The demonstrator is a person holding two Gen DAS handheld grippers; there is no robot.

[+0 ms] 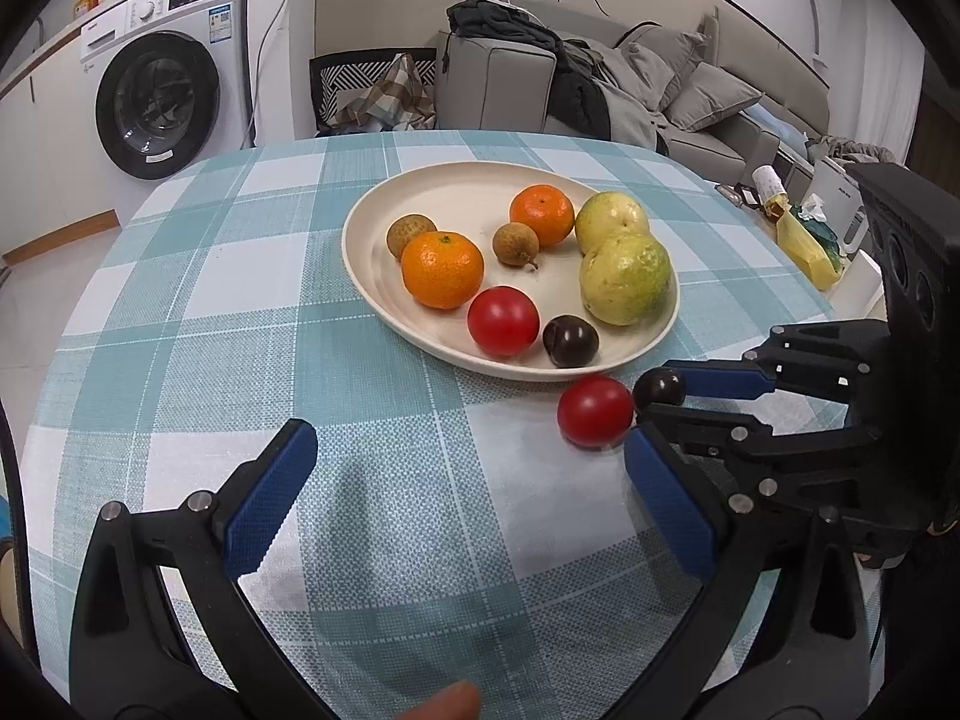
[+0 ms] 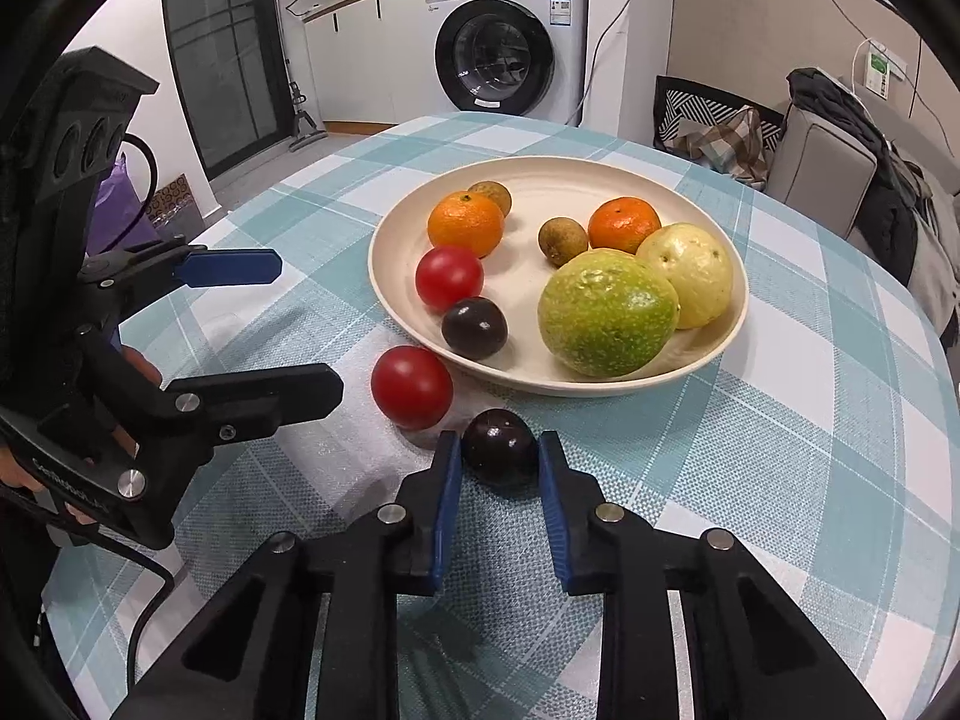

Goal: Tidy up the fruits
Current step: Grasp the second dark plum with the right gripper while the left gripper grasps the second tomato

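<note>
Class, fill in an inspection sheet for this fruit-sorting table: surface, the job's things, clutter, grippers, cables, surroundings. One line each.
Surface: round table under a teal checked cloth.
Job's things: cream plate holding two oranges, two guavas, two brown longans, a red tomato, a dark plum; loose tomato and loose dark plum on the cloth beside the plate.
Clutter: boxes and packets at the table's far edge.
Grippers: right gripper shut on the loose dark plum; left gripper open, empty.
Cables: black lead under the left gripper.
Surroundings: washing machine, sofa with clothes, chair.
</note>
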